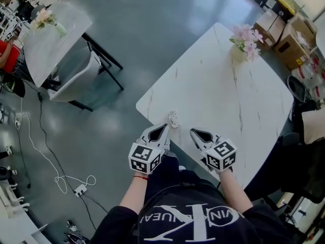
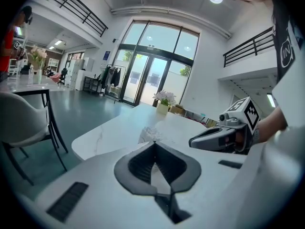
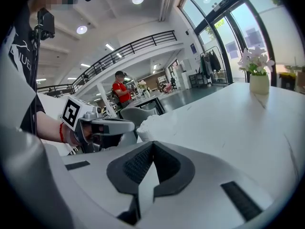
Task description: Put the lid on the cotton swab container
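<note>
I have both grippers low at the near edge of the table [image 1: 228,95], left gripper [image 1: 164,127] and right gripper [image 1: 193,131], each with jaws closed on nothing. The cotton swab container [image 1: 174,119] stands just beyond the left one's tip

Head view steeply down on table [image 1: 223,100], both gripper views low along tabletop, facing away, sharing flower vase [image 2: 163,108].
</note>
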